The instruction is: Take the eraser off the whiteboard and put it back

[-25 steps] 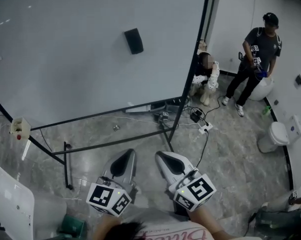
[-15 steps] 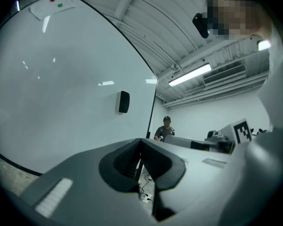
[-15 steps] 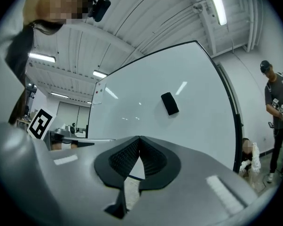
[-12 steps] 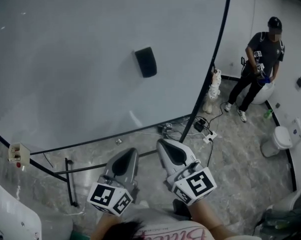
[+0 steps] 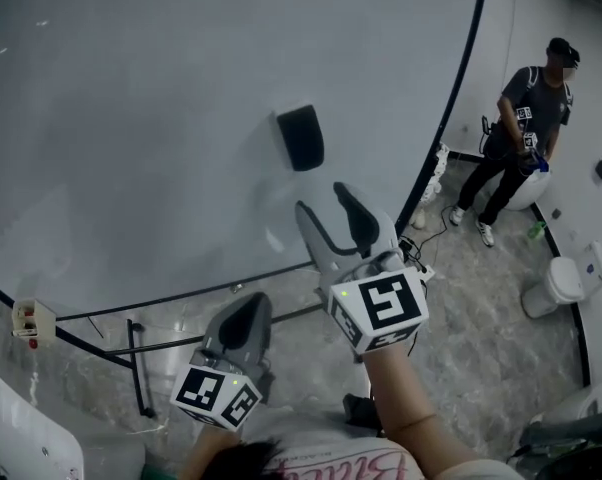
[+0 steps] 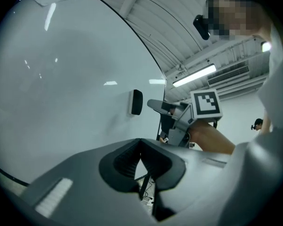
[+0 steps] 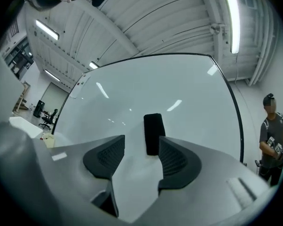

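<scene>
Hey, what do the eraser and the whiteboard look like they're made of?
Eraser: matte black with no glare and soft-looking edges. It is probably felt or foam on a plastic body, but it is too small to be sure.
Whiteboard: a smooth, glossy white panel that reflects the ceiling lights as bright streaks. It is likely coated steel or melamine.

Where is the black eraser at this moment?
In the head view the eraser sticks on the whiteboard, right of centre, just above the right gripper, whose jaws are opening with nothing between them.
</scene>
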`<state>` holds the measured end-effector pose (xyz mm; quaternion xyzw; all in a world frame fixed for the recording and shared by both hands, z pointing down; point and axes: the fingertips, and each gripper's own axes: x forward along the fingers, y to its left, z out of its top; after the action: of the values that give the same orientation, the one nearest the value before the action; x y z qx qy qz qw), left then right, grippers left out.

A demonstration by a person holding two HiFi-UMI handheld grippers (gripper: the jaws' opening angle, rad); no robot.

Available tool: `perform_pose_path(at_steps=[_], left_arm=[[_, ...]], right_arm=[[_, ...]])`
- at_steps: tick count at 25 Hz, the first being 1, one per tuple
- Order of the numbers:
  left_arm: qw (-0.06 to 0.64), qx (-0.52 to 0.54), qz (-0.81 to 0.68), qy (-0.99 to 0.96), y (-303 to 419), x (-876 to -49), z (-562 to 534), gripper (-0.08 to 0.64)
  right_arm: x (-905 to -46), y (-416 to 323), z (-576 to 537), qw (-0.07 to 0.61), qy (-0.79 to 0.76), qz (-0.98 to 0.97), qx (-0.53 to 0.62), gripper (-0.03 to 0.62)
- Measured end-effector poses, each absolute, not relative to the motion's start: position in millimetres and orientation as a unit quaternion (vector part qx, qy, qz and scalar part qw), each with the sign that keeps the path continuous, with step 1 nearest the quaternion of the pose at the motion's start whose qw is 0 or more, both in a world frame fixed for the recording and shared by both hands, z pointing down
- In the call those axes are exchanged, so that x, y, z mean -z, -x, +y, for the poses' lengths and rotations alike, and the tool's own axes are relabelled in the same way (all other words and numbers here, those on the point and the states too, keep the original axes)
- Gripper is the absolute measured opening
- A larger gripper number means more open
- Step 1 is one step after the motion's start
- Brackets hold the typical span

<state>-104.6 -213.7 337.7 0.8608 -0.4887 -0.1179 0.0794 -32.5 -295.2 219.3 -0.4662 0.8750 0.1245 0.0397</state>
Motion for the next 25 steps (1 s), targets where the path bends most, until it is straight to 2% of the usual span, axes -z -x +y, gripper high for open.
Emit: perform_pose_path(at_steps=[5, 11, 15, 19, 25], left_arm=[[0.078, 0.125, -0.513, -0.845, 115.0, -337.2, -220.2, -0.002], [0.087, 0.134, -0.534, -0.83, 124.0, -339.9, -228.4, -0.002], [0.085, 0.137, -0.535, -0.83, 124.2, -339.4, -231.6, -0.002], [0.087, 0.14, -0.536, -0.828, 124.9, -339.0, -234.3, -0.002], [0.09, 0.138, -0.54, -0.826, 125.9, -341.5, -236.5, -0.002]], right_arm=[[-198.9, 39.0, -337.4, 0.019, 0.492, 0.858, -0.143, 0.235], [-197.1, 56.0, -369.3, -0.041, 0.51, 0.844, -0.157, 0.272], [-193.6, 59.3, -381.1, -0.046, 0.522, 0.837, -0.157, 0.268], [-190.8, 59.6, -383.8, -0.042, 0.526, 0.835, -0.157, 0.23], [-191.0, 60.6, -384.2, -0.039, 0.525, 0.835, -0.157, 0.225]])
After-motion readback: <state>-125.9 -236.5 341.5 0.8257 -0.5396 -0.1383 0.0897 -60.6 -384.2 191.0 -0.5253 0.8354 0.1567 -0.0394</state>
